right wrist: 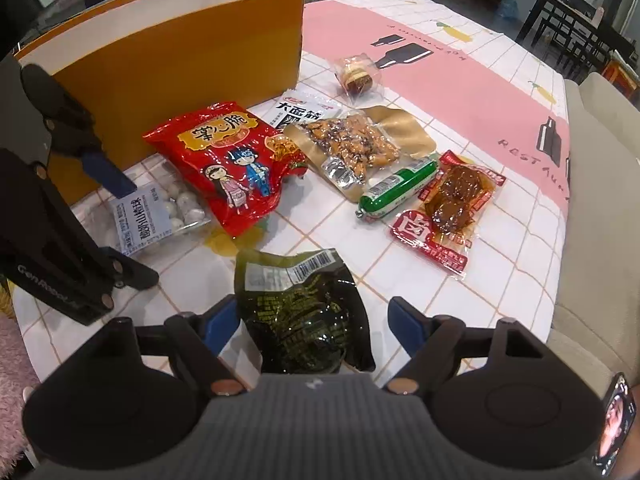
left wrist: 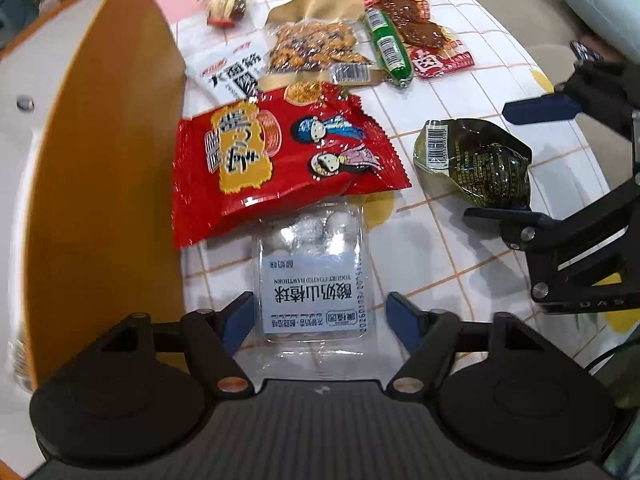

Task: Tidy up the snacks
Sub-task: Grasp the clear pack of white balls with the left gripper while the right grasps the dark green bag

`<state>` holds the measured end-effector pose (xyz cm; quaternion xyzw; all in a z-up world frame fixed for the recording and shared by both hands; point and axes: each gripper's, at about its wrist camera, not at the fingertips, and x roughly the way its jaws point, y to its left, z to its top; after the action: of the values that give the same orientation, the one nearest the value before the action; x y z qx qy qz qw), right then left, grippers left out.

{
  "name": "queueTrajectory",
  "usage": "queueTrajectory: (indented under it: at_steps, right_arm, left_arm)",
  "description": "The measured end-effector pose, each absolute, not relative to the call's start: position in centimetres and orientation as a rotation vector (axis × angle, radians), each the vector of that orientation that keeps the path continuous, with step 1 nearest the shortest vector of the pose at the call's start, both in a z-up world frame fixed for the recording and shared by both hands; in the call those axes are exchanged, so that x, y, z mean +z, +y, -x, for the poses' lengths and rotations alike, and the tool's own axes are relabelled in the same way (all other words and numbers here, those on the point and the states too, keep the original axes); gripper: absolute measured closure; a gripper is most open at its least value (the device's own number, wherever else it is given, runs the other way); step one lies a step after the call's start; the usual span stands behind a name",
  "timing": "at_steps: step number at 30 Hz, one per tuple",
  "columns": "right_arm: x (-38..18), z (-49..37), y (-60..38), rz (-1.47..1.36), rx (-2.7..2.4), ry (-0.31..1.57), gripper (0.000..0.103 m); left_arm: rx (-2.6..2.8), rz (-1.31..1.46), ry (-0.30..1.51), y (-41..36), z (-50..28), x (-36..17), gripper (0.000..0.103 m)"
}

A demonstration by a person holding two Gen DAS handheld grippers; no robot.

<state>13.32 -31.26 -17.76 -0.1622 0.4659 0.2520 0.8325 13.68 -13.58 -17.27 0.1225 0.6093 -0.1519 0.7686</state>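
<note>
A: Where's the left gripper (left wrist: 320,316)?
B: Over the clear tub of white yogurt hawthorn balls (left wrist: 314,276), jaws spread, one blue pad either side of the tub, neither pressing it. The tub lies on the table (left wrist: 460,248) just beside the orange box (left wrist: 108,184)

A: And the right gripper (right wrist: 314,322)?
B: Also spread, straddling the dark green packet (right wrist: 304,312) near the table's front edge, not gripping it

A: The rest of the snacks?
B: The red crisp bag (right wrist: 228,164) overlaps the tub's far end. Behind it lies a white noodle-snack pack (right wrist: 304,114), then a clear pack of brown pieces (right wrist: 352,148), a green sausage (right wrist: 400,190) and a red-labelled braised snack (right wrist: 448,208), touching in a row. A small wrapped date sweet (right wrist: 358,74) sits apart, on the pink part of the cloth
</note>
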Motion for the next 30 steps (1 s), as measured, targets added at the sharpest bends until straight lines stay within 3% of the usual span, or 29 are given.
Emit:
queueTrajectory:
  at_steps: [2,6,11,18,21,25,30]
  right_arm:
    - [-17.9,-13.6,-31.3,0.325,0.540,1.011,0.028]
    - [-17.7,-13.3,-31.8,0.267,0.559,1.043,0.032]
    - [-17.2,-12.6,-31.9,0.276,0.564,1.015,0.029]
    - [-18.1,-13.5,-31.3,0.353,0.551,0.985,0.024]
    - [-18.4,-14.0,-31.6,0.321,0.554,1.013,0.030]
    - [-18.6,-14.0,-31.4,0.290,0.558,1.041,0.037]
    - [-18.1,-14.0,-31.6,0.249,0.539,1.043,0.050]
  left_arm:
    - [-0.355,-0.238,1.296,-13.3,-13.4,-17.0,0.032]
    - [-0.465,-0.234,1.266,-13.4,-12.5,-17.0,0.032]
    - [-0.404,-0.207,1.264,-13.6,-12.5,-16.7,0.022]
    - [-0.326,-0.223,1.292,-14.5,-12.9,-17.2,0.019]
    - [-0.306,-0.228,1.294,-14.8,-12.9,-17.2,0.020]
    - [-0.309,-0.240,1.288,-15.2,-12.8,-17.1,0.035]
    - [-0.305,-0.234,1.279,-15.1,-12.5,-16.9,0.036]
